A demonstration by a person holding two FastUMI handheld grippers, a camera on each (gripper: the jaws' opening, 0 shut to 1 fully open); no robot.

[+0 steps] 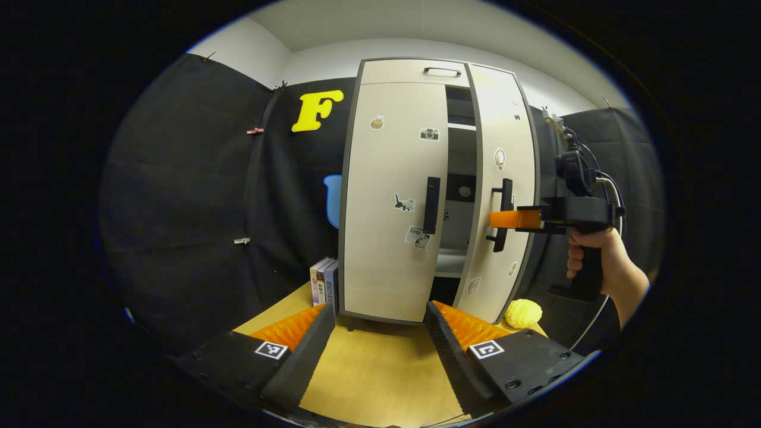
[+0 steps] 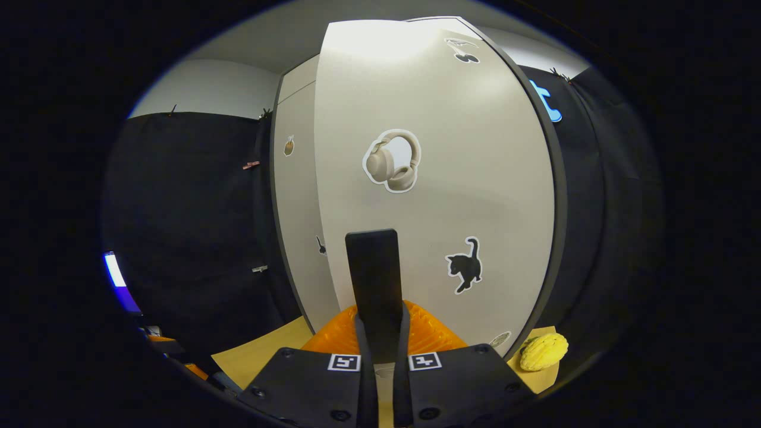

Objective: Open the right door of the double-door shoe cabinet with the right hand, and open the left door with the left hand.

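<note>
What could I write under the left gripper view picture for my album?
The right hand-held gripper pulls the right door ajar by its handle; the left door waits.

We see the right gripper (image 2: 380, 333) at 6 o'clock, both fingers pressed on the black handle (image 2: 373, 285) of the right door (image 2: 440, 178), which stands swung ajar. On that door, a headphone sticker (image 2: 392, 160) sits toward 12 o'clock and a cat sticker (image 2: 465, 266) toward 4 o'clock. A yellow ball (image 2: 544, 351) rests on the wooden tabletop (image 2: 255, 356) at 5 o'clock.
</note>
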